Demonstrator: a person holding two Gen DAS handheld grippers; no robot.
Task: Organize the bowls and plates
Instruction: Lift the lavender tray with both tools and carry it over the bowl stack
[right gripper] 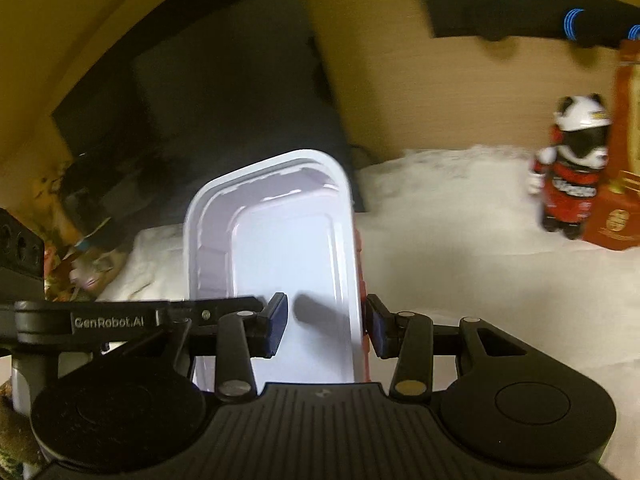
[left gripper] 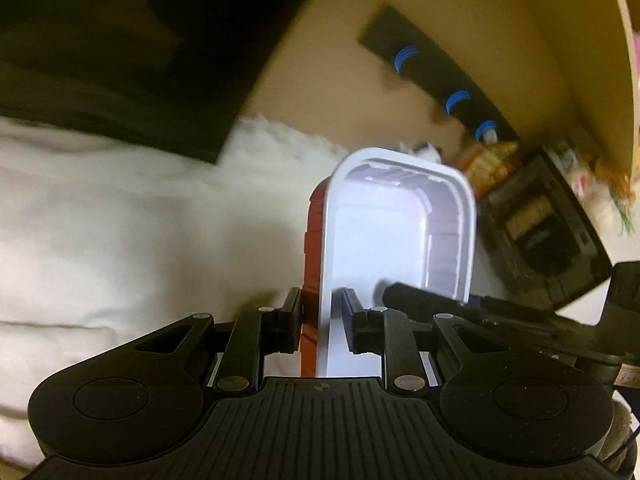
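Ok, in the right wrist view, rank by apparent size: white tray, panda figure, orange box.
1. White tray, largest, though nearest the camera.
2 and 3. Panda figure and orange box: unsure, since the box is cut off at the frame edge.

Rectangular tray (left gripper: 384, 240), white inside, red-orange outside, rounded corners, stepped inner walls, flat glossy floor. Held up off the white cloth, tilted on edge, open face toward the cameras. Sits centre to lower centre of the left wrist view, red outer wall along its left edge; centre of the right wrist view (right gripper: 276, 256), thin red strip along its right edge. Empty. Near rim pinched on both long sides.
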